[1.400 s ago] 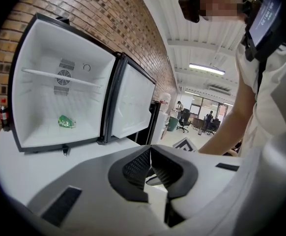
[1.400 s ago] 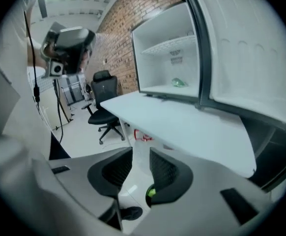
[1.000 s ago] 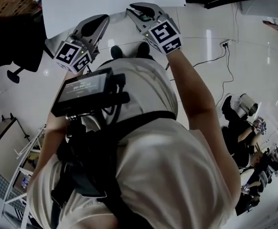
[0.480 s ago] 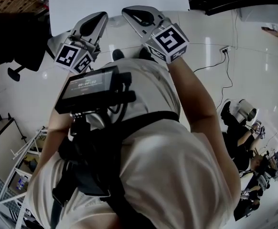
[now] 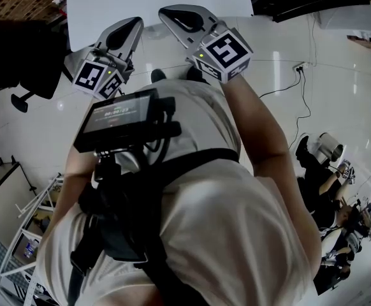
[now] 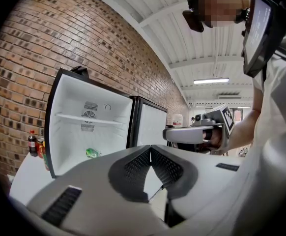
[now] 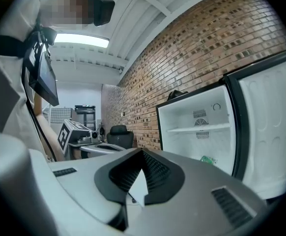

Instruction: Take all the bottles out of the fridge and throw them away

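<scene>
Bottle (image 6: 91, 153): green, lying on its side on the floor of the fridge (image 6: 84, 97), below the single shelf (image 6: 89, 120) and towards the left wall.
Other bottles (image 6: 33, 143): a small group stands outside the cabinet on the white table (image 6: 27, 178), just beside the fridge's left wall. One is dark with a red cap.
Fridge door (image 6: 150, 124): swung wide open to the right of the compartment.
Left tongs (image 6: 150, 149): my jaws are brought together at the tips with nothing between them. They point towards the open compartment and are well apart from it.
Right tongs (image 7: 143, 152): jaws fully closed, gripping nothing, held level beside the left pair in front of my chest.
Surroundings: a brick wall (image 6: 59, 38) runs behind the fridge, and a black office chair (image 7: 118, 134) stands further along it.
</scene>
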A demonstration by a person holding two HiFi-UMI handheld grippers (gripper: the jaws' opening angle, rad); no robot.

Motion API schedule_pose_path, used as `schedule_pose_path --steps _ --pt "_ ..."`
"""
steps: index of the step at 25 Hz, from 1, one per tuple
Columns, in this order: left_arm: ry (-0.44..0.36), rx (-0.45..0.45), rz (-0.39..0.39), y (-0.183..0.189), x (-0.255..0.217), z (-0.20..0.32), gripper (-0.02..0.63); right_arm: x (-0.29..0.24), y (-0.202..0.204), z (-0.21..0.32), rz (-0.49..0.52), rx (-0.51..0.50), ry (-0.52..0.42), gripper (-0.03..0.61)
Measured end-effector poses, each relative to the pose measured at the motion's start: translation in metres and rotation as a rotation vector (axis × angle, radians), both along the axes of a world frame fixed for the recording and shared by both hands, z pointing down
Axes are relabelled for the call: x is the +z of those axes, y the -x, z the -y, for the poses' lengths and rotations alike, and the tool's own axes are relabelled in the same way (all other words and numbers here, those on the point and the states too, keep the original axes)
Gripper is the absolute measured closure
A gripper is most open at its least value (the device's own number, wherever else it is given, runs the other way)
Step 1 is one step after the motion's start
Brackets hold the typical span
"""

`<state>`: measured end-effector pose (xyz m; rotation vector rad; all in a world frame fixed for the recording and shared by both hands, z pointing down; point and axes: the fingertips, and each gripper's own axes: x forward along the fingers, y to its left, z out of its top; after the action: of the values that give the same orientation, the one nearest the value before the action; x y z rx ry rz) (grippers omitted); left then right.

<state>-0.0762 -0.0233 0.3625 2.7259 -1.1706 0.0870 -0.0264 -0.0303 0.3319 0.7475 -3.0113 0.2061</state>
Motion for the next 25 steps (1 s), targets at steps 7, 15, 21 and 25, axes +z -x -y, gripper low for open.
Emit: schedule_pose_path --steps 7,15,21,25 --pt "-0.004 0.006 -0.003 0.0 -0.001 0.002 0.601 -0.004 0.001 0.001 0.018 0.004 0.009 0.576" --pt "-0.008 0.014 0.003 -0.003 -0.002 0.003 0.601 -0.009 0.002 0.002 0.018 0.001 -0.005 0.576" --pt "-0.013 0.021 0.007 -0.006 -0.003 0.005 0.601 -0.014 0.0 0.005 0.02 0.004 -0.024 0.576" --pt "-0.012 0.024 0.011 -0.005 -0.003 0.004 0.601 -0.017 -0.003 0.008 0.054 0.037 -0.034 0.576"
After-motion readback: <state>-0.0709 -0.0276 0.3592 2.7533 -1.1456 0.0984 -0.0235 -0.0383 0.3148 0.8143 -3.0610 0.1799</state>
